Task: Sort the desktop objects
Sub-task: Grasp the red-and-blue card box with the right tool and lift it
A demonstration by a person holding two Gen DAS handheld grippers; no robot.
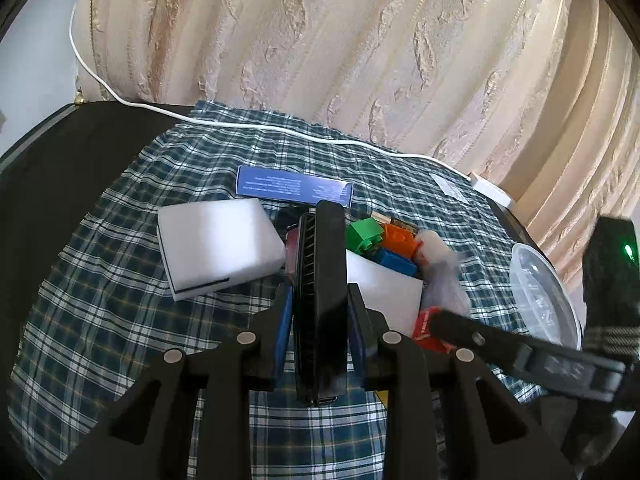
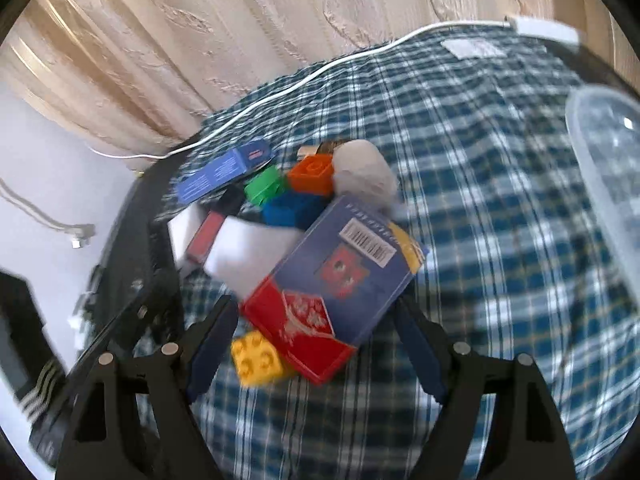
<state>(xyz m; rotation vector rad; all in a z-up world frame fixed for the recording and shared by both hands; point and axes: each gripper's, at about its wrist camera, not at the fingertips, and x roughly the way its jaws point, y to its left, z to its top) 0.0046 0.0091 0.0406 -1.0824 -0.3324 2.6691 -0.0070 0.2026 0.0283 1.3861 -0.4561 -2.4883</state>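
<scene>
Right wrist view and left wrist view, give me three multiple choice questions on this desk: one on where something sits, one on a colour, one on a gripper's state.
1. Where does the yellow brick lie?
A. Against the low red end of the red and blue box
B. Inside the clear container
C. On top of the white sponge

2. What colour is the brick beside the white fluffy ball?
A. Purple
B. Orange
C. Black

3. What is the left gripper doing?
A. Open over bare cloth
B. Shut on the white cable
C. Shut on a slim black device

Answers:
1. A, the yellow brick touches the box's red end, between the right gripper's open fingers.
2. B, the orange brick lies right next to the ball.
3. C, both fingers press the device's sides.
</scene>
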